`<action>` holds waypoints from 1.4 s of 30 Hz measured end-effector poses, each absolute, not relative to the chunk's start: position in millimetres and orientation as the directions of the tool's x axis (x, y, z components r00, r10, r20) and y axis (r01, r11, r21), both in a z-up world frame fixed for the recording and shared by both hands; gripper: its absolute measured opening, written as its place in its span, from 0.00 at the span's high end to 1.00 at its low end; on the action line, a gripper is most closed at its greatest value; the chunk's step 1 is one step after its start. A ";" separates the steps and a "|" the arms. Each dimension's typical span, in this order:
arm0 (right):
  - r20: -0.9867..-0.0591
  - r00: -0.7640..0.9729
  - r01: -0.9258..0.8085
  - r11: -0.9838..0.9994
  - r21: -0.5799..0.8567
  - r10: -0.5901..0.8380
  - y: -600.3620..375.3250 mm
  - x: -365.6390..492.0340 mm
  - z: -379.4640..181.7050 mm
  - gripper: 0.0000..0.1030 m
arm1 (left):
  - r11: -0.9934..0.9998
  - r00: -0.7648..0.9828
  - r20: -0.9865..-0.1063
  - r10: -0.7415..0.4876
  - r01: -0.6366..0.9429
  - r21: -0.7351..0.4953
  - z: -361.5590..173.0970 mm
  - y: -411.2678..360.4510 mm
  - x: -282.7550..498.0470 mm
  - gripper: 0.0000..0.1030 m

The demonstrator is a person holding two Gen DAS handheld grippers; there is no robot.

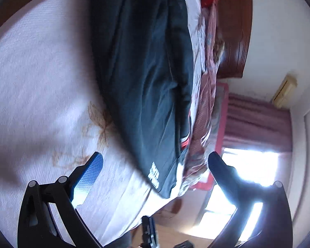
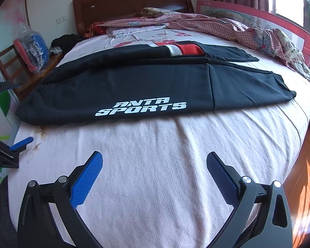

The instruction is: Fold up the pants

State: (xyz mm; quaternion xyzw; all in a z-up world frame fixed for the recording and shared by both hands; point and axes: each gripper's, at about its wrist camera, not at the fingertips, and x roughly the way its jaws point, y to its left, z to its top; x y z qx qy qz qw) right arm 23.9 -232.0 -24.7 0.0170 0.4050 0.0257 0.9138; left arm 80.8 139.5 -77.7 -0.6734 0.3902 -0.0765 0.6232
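Black pants [image 2: 146, 82] with a white "ANTA SPORTS" print and a red and white band lie flat across the pale pink bed [image 2: 155, 155], legs laid side by side. They also show in the rolled left wrist view [image 1: 146, 78]. My right gripper [image 2: 155, 161] is open and empty above the bedsheet, in front of the pants. My left gripper [image 1: 155, 161] is open and empty, near the printed end of the pants. It also shows at the left edge of the right wrist view [image 2: 14, 146], by the bed's left side.
A crumpled patterned quilt [image 2: 237, 29] lies at the far right of the bed, against a red bed rail [image 2: 303, 35]. A wooden headboard [image 2: 130, 2] is at the back. A wooden chair [image 2: 26, 62] with a bagged bundle stands left. Wooden floor [image 2: 299, 175] shows on the right.
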 end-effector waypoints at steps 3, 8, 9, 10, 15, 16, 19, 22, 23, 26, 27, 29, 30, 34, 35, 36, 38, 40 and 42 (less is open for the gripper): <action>-0.744 0.665 -0.036 0.998 0.052 0.062 -231.3 24.3 -26.2 0.03 | 0.032 0.718 -0.382 -0.582 -0.449 -0.893 -85.4 154.5 87.6 0.02; -0.751 0.657 -0.047 0.998 0.045 0.065 -228.2 24.7 -28.1 0.03 | 0.036 0.730 -0.419 -0.540 -0.478 -0.878 -84.4 158.7 102.4 0.02; -0.751 0.658 -0.050 0.998 0.042 0.064 -227.8 24.8 -27.8 0.03 | 0.042 0.729 -0.435 -0.528 -0.488 -0.872 -83.7 158.4 106.3 0.02; -0.751 0.657 -0.052 0.998 0.042 0.066 -227.3 24.7 -27.6 0.03 | 0.048 0.727 -0.454 -0.516 -0.504 -0.862 -83.2 157.6 110.1 0.02; -0.754 0.653 -0.061 0.997 0.041 0.070 -225.5 24.2 -27.6 0.03 | 0.053 0.714 -0.523 -0.465 -0.567 -0.822 -81.5 162.0 122.8 0.02; -0.756 0.651 -0.064 0.997 0.039 0.071 -224.6 24.3 -28.2 0.03 | 0.062 0.715 -0.526 -0.460 -0.565 -0.822 -78.8 161.1 125.4 0.02; -0.760 0.646 -0.070 0.997 0.037 0.074 -222.9 24.4 -29.8 0.03 | 0.080 0.722 -0.531 -0.443 -0.559 -0.826 -77.2 158.2 129.1 0.02; -0.764 0.641 -0.070 0.997 0.041 0.077 -223.0 24.4 -30.9 0.03 | 0.163 0.701 -0.564 -0.437 -0.555 -0.816 -75.4 154.5 135.1 0.07; -0.766 0.638 -0.070 0.997 0.045 0.079 -223.3 24.8 -31.4 0.03 | 0.192 0.683 -0.593 -0.427 -0.572 -0.797 -73.3 153.3 136.5 0.13; -0.769 0.633 -0.067 0.996 0.052 0.083 -224.5 25.4 -31.8 0.03 | 0.301 0.598 -0.701 -0.389 -0.637 -0.710 -67.1 149.5 143.2 0.89; -0.770 0.633 -0.064 0.996 0.057 0.085 -225.7 25.4 -31.0 0.03 | 0.307 0.589 -0.705 -0.394 -0.639 -0.705 -70.1 152.0 143.3 0.91; -0.770 0.631 -0.047 0.995 0.083 0.094 -232.0 26.7 -29.1 0.03 | 0.224 0.614 -0.671 -0.417 -0.646 -0.730 -81.3 158.7 136.0 0.91; -0.771 0.629 -0.030 0.995 0.098 0.095 -237.3 28.3 -27.4 0.03 | 0.185 0.626 -0.650 -0.430 -0.643 -0.743 -85.5 161.4 132.3 0.91; -0.771 0.616 0.083 0.959 0.271 0.164 -279.2 38.9 -21.3 0.03 | 0.196 0.662 -0.606 -0.441 -0.588 -0.785 -77.2 163.3 126.9 0.92; -0.766 0.613 0.112 0.939 0.326 0.193 -293.5 42.6 -21.4 0.03 | 0.186 0.669 -0.593 -0.448 -0.579 -0.794 -75.6 164.4 126.5 0.92; -0.761 0.609 0.138 0.915 0.379 0.224 -306.8 46.3 -22.4 0.03 | 0.166 0.676 -0.579 -0.455 -0.575 -0.801 -74.7 166.2 126.1 0.92; -0.750 0.595 0.200 0.851 0.485 0.288 -336.6 56.3 -27.8 0.03 | 0.149 0.687 -0.559 -0.465 -0.561 -0.814 -70.4 168.2 125.8 0.92; -0.734 0.581 0.260 0.774 0.577 0.352 -363.8 67.6 -35.5 0.03 | 0.152 0.695 -0.544 -0.470 -0.544 -0.825 -64.7 169.0 126.1 0.92; -0.696 0.581 0.304 0.681 0.666 0.422 -386.5 78.0 -43.4 0.03 | 0.151 0.699 -0.534 -0.476 -0.534 -0.832 -59.7 170.5 125.8 0.92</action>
